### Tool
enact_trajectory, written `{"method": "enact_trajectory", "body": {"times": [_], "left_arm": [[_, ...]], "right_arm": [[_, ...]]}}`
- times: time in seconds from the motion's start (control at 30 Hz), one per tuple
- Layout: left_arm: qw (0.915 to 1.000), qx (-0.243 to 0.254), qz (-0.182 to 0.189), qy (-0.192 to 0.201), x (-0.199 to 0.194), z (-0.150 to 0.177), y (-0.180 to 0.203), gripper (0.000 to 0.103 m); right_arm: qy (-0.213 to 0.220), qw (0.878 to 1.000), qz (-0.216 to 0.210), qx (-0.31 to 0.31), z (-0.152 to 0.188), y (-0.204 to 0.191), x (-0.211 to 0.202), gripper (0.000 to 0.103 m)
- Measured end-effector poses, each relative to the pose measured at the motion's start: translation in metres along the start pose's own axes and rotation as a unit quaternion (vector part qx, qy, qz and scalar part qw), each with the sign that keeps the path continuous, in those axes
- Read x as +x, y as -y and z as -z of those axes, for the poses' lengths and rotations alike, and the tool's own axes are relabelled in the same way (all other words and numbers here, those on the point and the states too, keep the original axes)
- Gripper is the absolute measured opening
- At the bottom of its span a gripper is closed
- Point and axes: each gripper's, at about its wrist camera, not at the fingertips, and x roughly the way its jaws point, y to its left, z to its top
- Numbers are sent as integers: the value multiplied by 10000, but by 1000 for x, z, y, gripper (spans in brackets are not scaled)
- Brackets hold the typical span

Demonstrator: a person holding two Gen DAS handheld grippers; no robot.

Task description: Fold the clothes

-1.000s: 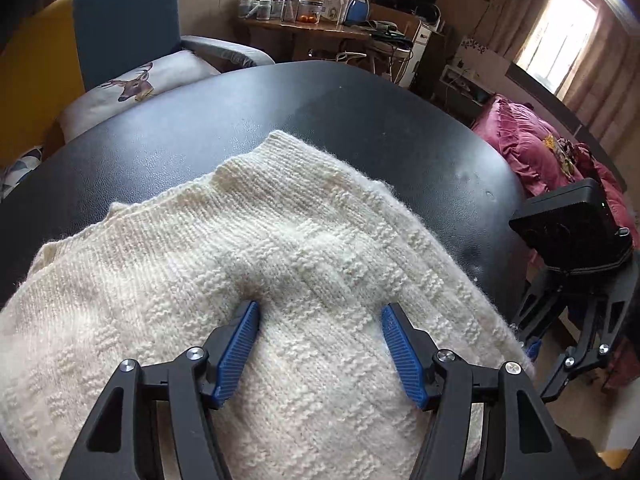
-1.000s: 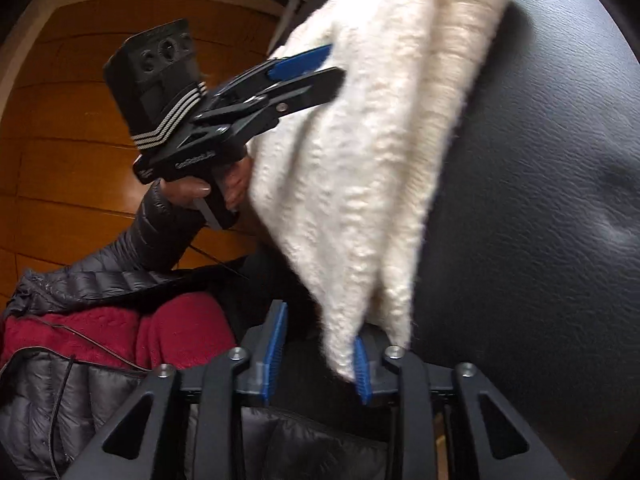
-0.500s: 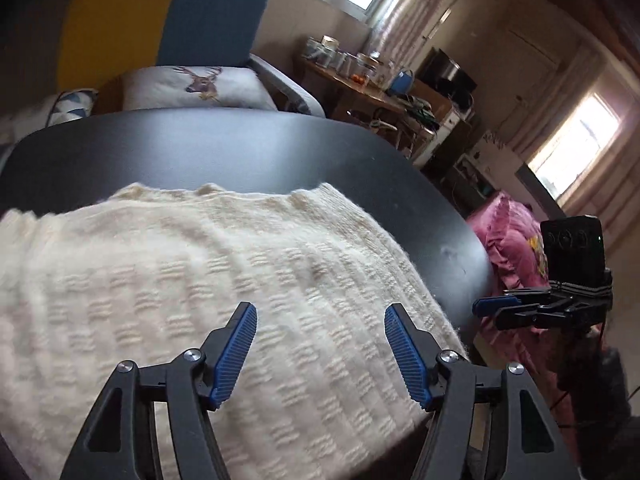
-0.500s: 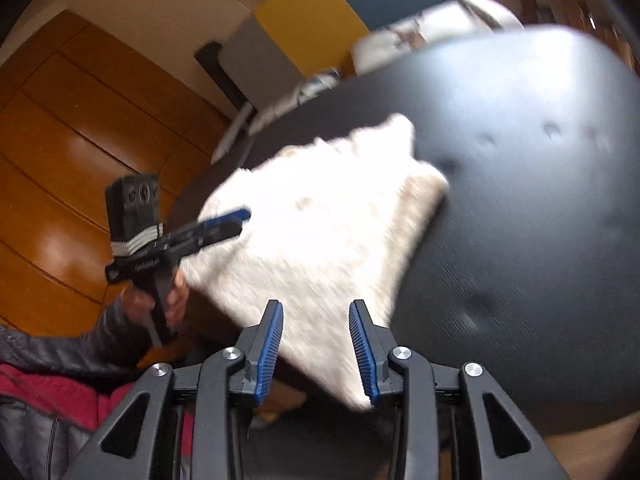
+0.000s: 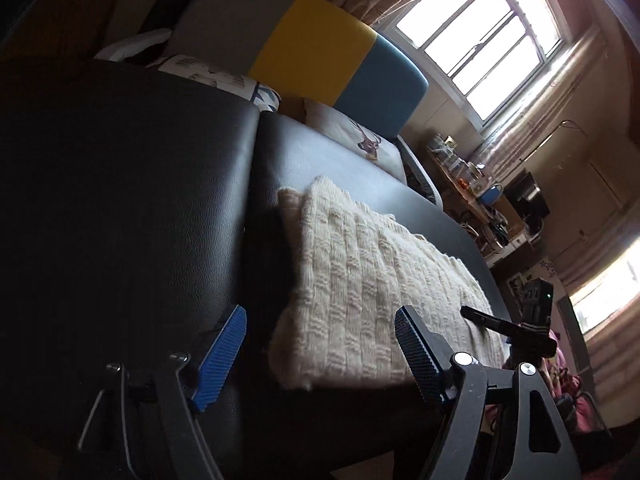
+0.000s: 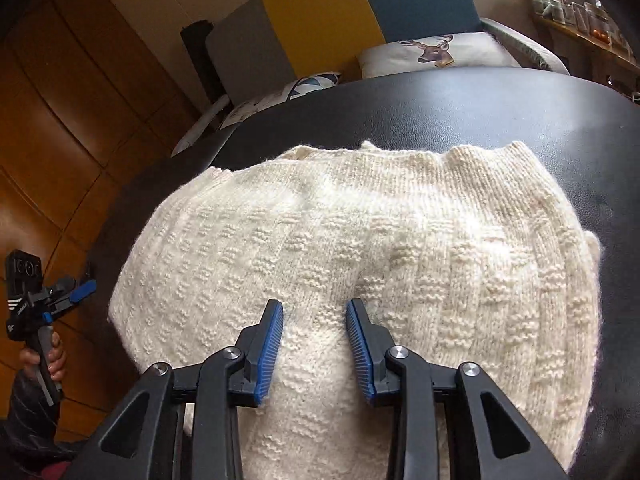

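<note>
Over on the left, the left tongs [image 6: 78, 292] hang off the edge of the black leather-look table [image 6: 460, 112], spread wide with nothing in them, gripped by a hand [image 6: 50, 356] in a dark puffy sleeve. The cream chunky-knit sweater [image 6: 360, 240] lies folded on that table. The right tongs [image 6: 314, 312] rest on its near edge, part open, blue pads straddling a raised ridge of knit.

Sweater [image 6: 352, 240] lies on table [image 6: 500, 112]. Sofa [image 6: 340, 12] behind at 12 o'clock; left gripper [image 6: 82, 292] off-table at 9 o'clock.
</note>
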Motion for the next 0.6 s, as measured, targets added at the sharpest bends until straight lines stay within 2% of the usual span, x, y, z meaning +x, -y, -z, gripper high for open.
{"method": "enact_trajectory", "body": {"times": [0.1,0.3,0.47,0.5,0.53,0.57,0.6], "left_arm": [[9986,230,379,-274,17,5,-1,77],[9951,252,697,-654,44,3,-8,77],[9880,312,1216,-904,46,11,-2,70],[9886,326,1161,-905,44,14,-2,56],[9891,340,1105,-907,42,17,-3,29],[9897,353,1049,-909,40,20,-3,16],[9902,368,1005,-893,37,23,-3,12]], "right_arm": [[-53,9999,-18,-142,-1,1,0,32],[30,9995,-106,-292,1,1,0,32],[55,9995,-213,-205,-2,5,2,32],[49,9995,-183,-239,-2,4,3,32],[43,9994,-139,-303,-2,2,3,32],[40,9991,-73,-416,-2,0,3,32],[40,9987,-21,-514,-2,-1,4,32]]}}
